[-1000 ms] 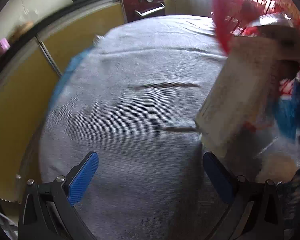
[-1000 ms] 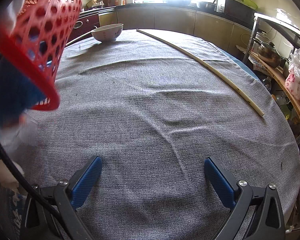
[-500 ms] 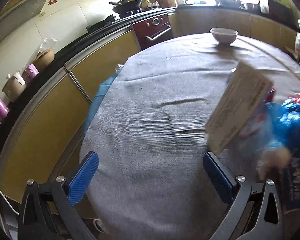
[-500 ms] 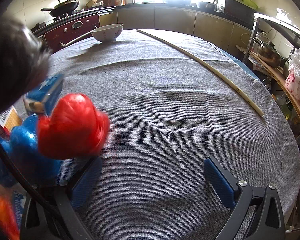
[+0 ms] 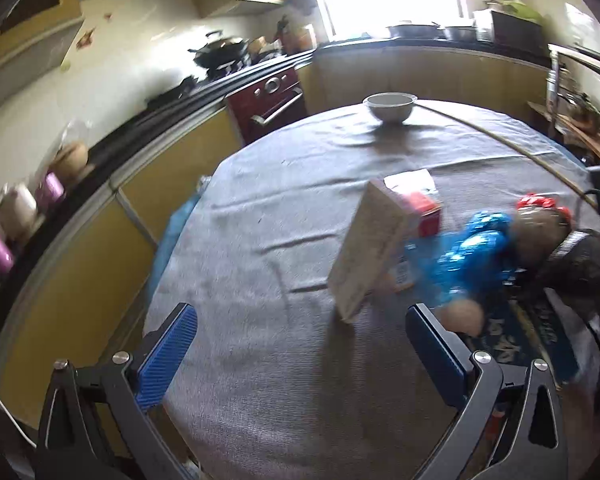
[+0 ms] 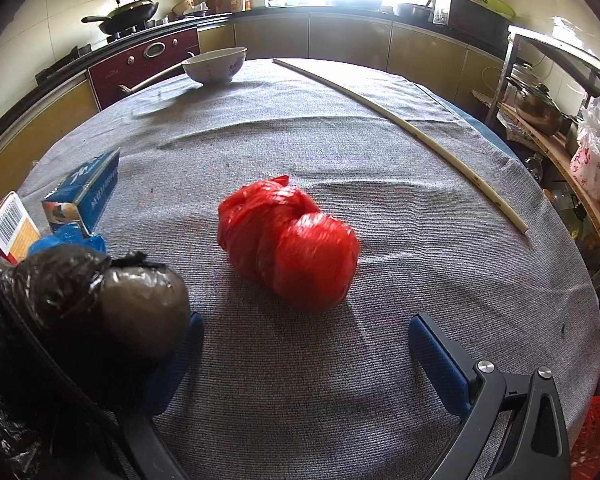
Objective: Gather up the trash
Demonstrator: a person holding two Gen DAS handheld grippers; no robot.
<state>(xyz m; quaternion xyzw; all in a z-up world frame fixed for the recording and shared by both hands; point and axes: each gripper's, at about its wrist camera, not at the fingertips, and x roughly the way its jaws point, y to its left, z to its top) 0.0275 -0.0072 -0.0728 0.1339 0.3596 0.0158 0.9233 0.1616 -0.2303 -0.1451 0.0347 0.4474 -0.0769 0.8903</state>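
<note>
A grey-clothed round table [image 6: 340,360] carries a red bag [image 6: 288,240], bowl [image 6: 215,65], stick [image 6: 404,128].

On the grey tablecloth [image 6: 380,184] lie one red plastic bundle [image 6: 288,242], two dark bundles [image 6: 100,292] near left, one blue bundle [image 5: 472,256], and three boxes: a blue one [image 6: 86,190], a barcoded one [image 6: 8,228], and a pale tilted one [image 5: 366,266]. Far off sit one bowl [image 6: 215,65] and one long pale stick [image 6: 412,132].

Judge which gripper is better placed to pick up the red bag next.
Right. The red bag lies just ahead of the open right gripper; the left gripper, also open, faces the tilted box.
</note>
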